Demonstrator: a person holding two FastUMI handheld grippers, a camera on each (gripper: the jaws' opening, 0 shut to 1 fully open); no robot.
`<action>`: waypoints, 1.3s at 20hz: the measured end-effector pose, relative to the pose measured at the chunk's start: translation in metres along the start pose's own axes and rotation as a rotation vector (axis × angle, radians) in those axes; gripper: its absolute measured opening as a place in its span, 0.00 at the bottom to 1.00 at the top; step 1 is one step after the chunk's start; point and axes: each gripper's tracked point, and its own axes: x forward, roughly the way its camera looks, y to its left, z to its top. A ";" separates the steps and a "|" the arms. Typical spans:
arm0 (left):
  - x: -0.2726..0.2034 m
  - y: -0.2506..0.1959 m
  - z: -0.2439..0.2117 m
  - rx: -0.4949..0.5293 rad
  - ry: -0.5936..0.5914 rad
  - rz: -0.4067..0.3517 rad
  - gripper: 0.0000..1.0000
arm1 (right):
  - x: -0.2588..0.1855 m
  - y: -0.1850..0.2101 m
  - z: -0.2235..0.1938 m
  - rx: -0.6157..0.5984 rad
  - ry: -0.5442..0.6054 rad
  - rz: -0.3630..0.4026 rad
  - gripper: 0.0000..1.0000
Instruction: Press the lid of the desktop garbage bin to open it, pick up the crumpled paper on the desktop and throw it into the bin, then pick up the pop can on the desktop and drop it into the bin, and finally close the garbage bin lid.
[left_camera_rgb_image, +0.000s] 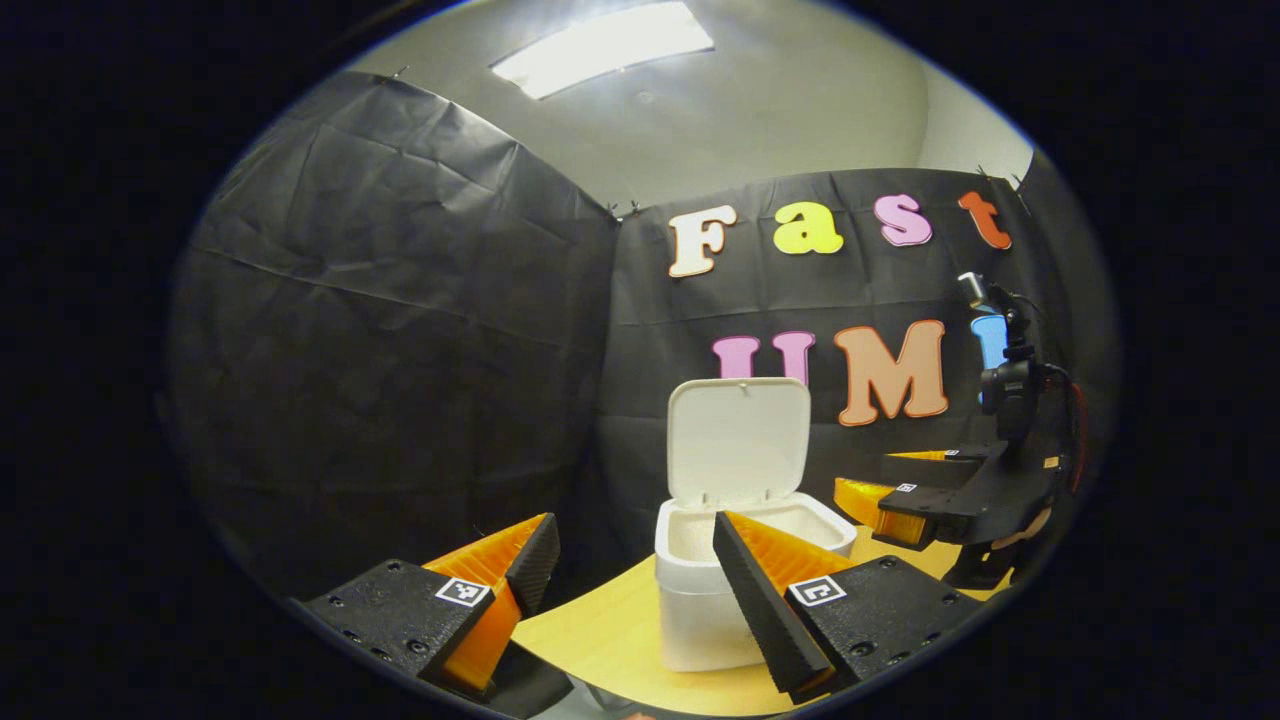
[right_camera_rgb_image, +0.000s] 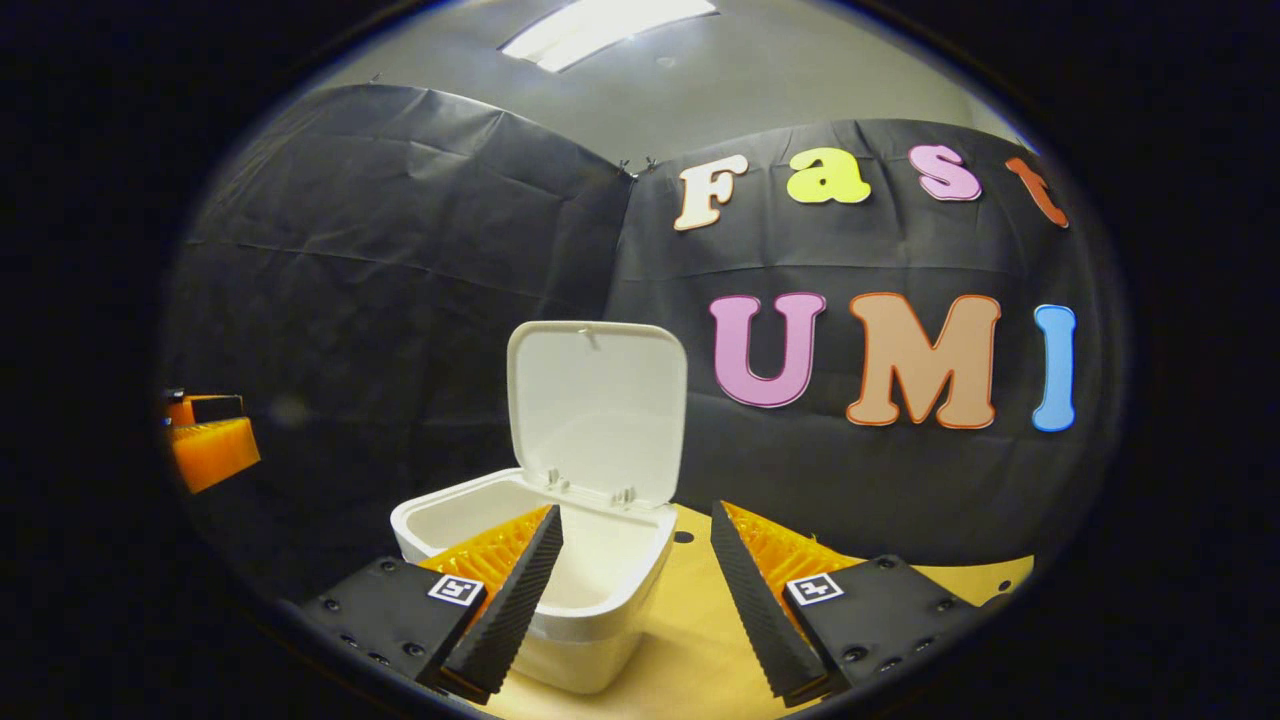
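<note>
Garbage bin (left_camera_rgb_image: 700, 610) sits on wooden desktop (left_camera_rgb_image: 600, 640), white, lid (left_camera_rgb_image: 738, 438) raised upright at rear hinge. We note same bin (right_camera_rgb_image: 560, 620) in right gripper view, lid (right_camera_rgb_image: 597, 410) likewise up, what lies inside not discernible. Left gripper (left_camera_rgb_image: 640, 555): fingers spread apart, nothing between them, bin just ahead. Right gripper (right_camera_rgb_image: 635, 560): fingers parted, nothing held, poised near bin rim. We see right gripper (left_camera_rgb_image: 900, 505) also in left gripper view, beside bin, above desktop.
</note>
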 end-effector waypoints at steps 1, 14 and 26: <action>0.004 -0.011 0.000 -0.004 -0.003 -0.027 0.92 | -0.008 -0.014 0.002 0.011 -0.004 -0.022 0.97; 0.026 -0.198 -0.006 -0.091 0.003 -0.432 0.92 | -0.163 -0.221 0.000 0.102 -0.041 -0.430 0.97; -0.005 -0.337 -0.116 -0.062 0.226 -0.722 0.93 | -0.311 -0.321 -0.055 0.147 0.056 -0.749 0.98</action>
